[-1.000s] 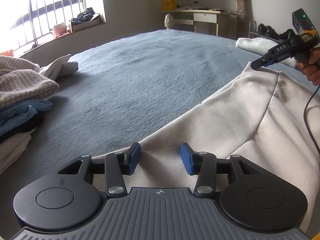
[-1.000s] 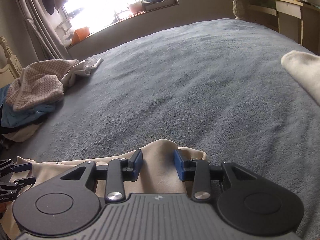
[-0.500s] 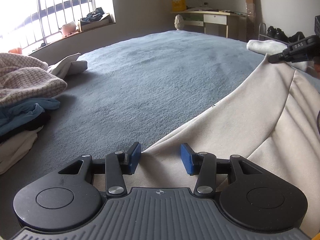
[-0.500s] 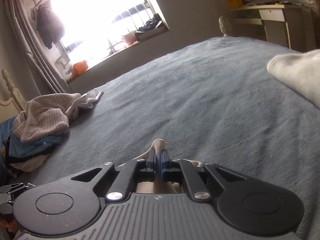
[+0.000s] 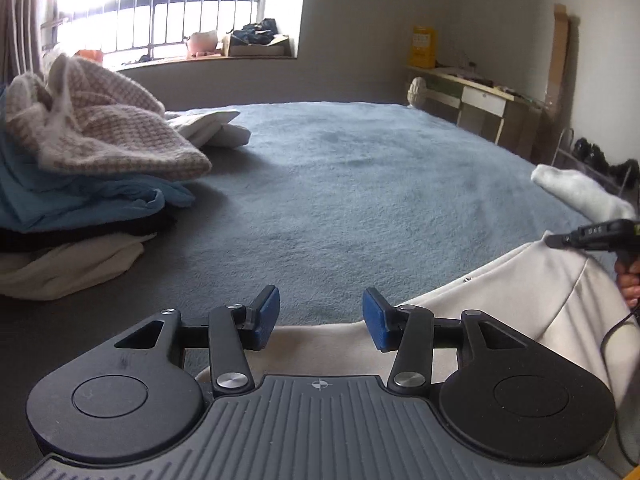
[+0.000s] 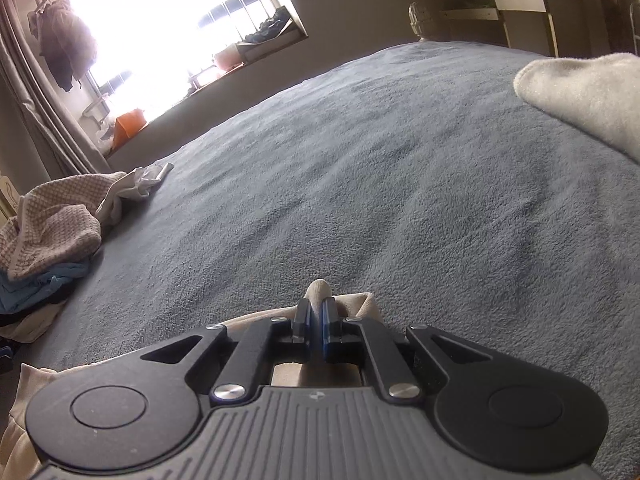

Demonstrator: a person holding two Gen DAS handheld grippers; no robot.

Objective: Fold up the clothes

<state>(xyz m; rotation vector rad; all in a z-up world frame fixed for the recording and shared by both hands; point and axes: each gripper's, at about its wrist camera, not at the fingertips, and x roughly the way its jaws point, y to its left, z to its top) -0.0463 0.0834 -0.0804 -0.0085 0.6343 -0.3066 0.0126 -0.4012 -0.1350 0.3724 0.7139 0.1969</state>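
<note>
- The task's thing is a beige garment point(image 5: 520, 300), spread on the near right part of the bed point(image 5: 360, 184), which is covered by a grey-blue fleece blanket.
- The left gripper point(image 5: 320, 318) stands wide, its blue pads point(image 5: 266, 316) well apart over the garment's near edge, with no cloth between them.
- The right gripper point(image 6: 318, 320) is closed tight on a raised fold of the beige garment point(image 6: 320, 292), which pokes up just past the pads.
- In the left wrist view the right gripper point(image 5: 560, 240) appears at the far right, pinching the garment's upper corner; a hand point(image 5: 628, 280) holds its handle and a black cable hangs below.
- Small white lettering runs along that gripper's finger, too small to read surely.
- A pile of clothes point(image 5: 80, 184) lies on the left of the bed: a pink-and-white knit on top, a blue cloth under it, then something dark and a cream piece at the bottom.
- A white folded cloth point(image 5: 212, 128) lies just behind the pile.
- A white fleecy cloth point(image 5: 576, 192) lies at the bed's right edge, beyond the garment.
- On the window sill an open cardboard box point(image 5: 260, 42) holds dark items.
- A yellow box point(image 5: 424, 48) with unreadable print stands on a bench point(image 5: 476, 96) against the far wall.
</note>
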